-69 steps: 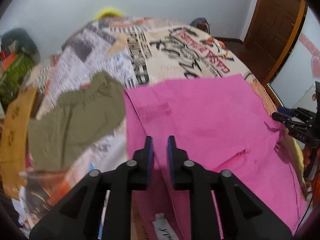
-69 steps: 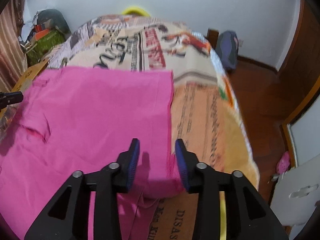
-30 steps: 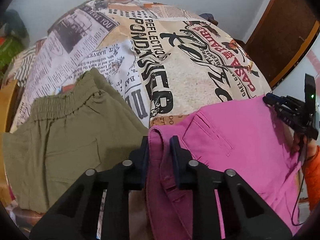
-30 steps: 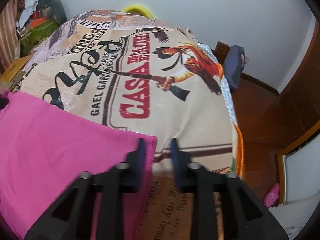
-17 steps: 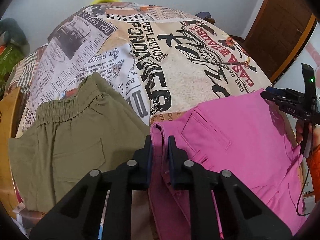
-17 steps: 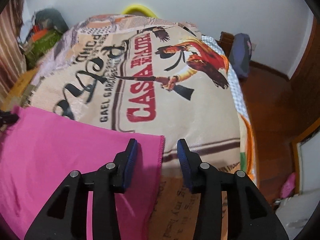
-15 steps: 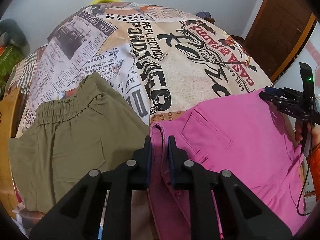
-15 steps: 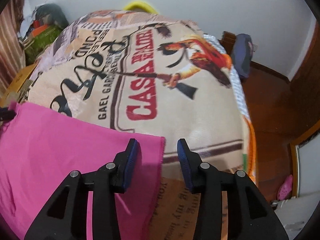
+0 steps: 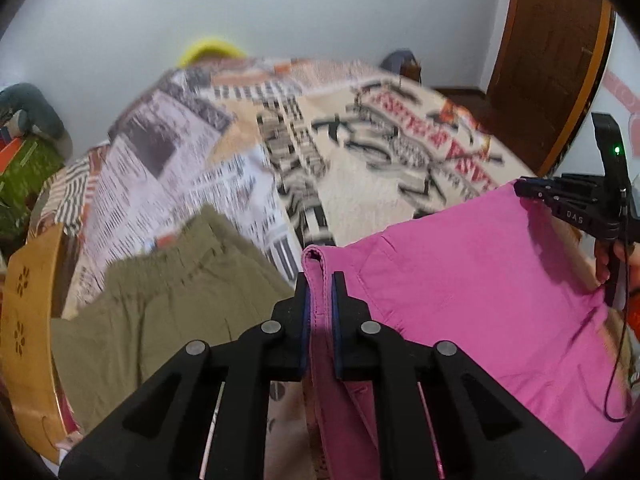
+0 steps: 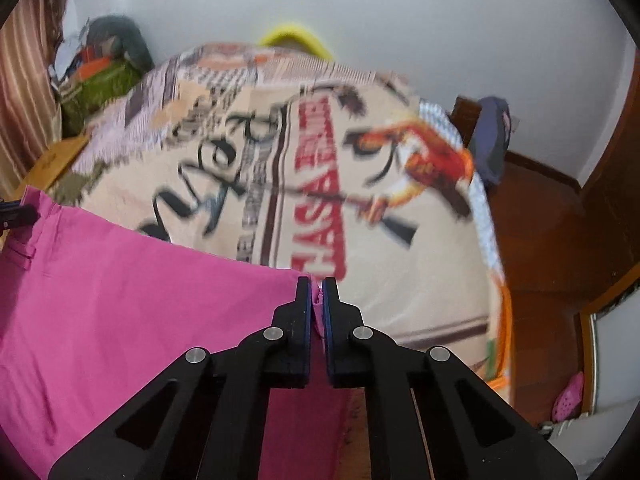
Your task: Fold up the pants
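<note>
The pink pants hang stretched between the two grippers above the bed, with their far edge running across the printed bedspread in both views. At the left end the waistband corner, rolled over at its top, stands between the fingers of the left gripper, whose jaws are pressed narrow onto the cloth. At the right end the other corner of the pants sits in the right gripper, jaws nearly together with a sliver of pink fabric between them. From the left wrist view the right gripper shows at the far right edge, pinching the pants' upper corner, with a green light on its body.

Left of the pink pants, olive green pants lie flat on the bedspread, just beside the left gripper's fingers. A wooden board stands at the bed's left side. Behind the bed is a pale wall, a yellow curved object at its far end, and a brown door to the right.
</note>
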Motion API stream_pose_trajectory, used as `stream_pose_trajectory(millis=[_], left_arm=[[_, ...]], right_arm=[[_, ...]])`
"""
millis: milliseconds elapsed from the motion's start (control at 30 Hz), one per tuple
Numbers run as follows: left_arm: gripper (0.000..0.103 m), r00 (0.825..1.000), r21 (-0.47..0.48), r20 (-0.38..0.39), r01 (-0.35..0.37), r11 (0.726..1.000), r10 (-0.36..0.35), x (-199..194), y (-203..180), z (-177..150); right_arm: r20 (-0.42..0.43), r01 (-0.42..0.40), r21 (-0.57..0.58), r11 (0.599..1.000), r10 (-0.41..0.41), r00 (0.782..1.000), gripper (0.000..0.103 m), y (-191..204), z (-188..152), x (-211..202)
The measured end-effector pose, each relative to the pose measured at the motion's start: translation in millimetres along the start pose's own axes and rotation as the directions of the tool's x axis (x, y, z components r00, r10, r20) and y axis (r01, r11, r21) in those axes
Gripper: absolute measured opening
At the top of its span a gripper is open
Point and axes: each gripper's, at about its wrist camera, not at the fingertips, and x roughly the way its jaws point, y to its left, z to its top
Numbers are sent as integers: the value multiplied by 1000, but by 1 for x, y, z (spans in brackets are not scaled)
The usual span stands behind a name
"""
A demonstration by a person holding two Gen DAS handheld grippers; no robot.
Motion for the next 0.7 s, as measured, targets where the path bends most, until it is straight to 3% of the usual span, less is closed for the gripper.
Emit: stream_pose_trajectory(millis=[200,333,500,700], left_arm=[[8,996,-26,86,-10,1000,13,-36,5,29],[8,990,-15,139,-8,1000,10,-72,3,33],[8,988,12,155,-22,1000,20,-106,-8,18],[8,988,7,154,-31,1000,29,-142,-23,-23]], right_arm=[[109,13,7,1000,-14,994,4,-1,38,-45],[173,6,-7,1000,-5,985,4,8,46,-83],[203,-2,-24,1000,6,979,4,21,32,-123],[199,-22,-8,1000,23,980,4,28,1,-154]])
